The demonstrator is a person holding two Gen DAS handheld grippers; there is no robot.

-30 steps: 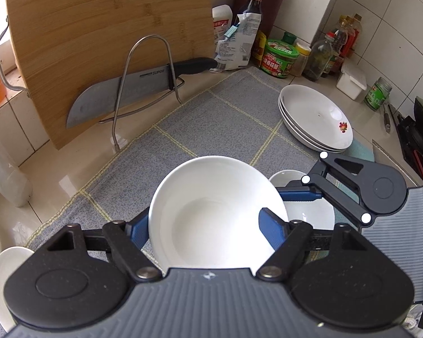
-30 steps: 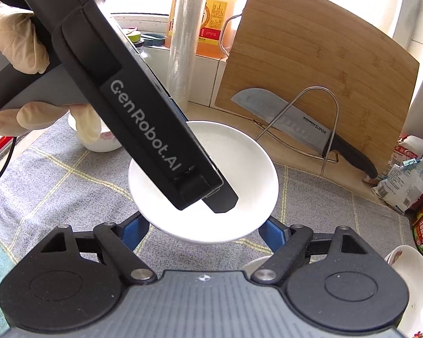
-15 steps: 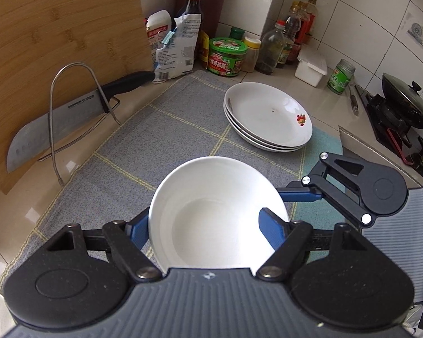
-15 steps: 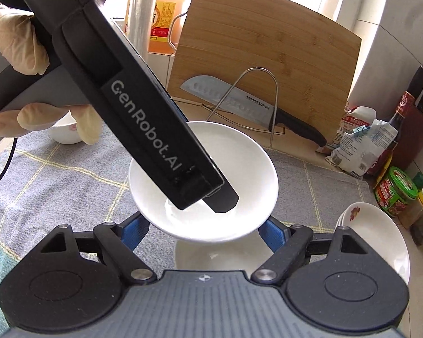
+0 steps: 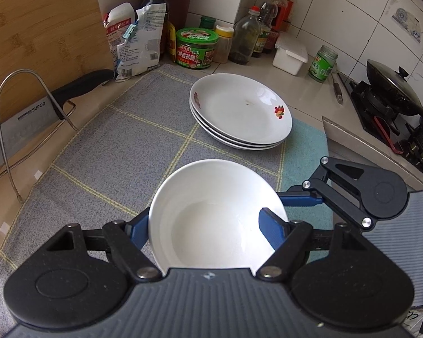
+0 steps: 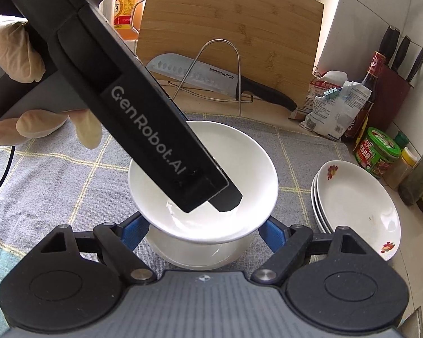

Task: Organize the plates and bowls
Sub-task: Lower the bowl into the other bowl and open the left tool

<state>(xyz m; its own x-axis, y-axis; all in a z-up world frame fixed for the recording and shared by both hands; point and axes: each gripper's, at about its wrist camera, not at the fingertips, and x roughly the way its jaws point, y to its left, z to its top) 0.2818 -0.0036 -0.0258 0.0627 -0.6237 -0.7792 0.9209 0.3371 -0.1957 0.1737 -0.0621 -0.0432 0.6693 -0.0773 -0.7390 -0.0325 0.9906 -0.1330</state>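
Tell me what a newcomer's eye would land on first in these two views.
First, the white bowl low in the centre of the left wrist view, gripped by the left gripper, while the right gripper holds a second bowl under it. Next, the stack of plates on the grey cloth just beyond. Then the knife on a wire rack against the cutting board behind.

Glossy white ceramic bowl (image 5: 217,214) and plates (image 5: 241,111) sit on a matt woven grey cloth mat (image 5: 121,146), beside a smooth bamboo cutting board (image 6: 231,25), a bare wire rack (image 6: 220,70) and a satin steel knife (image 6: 194,74).
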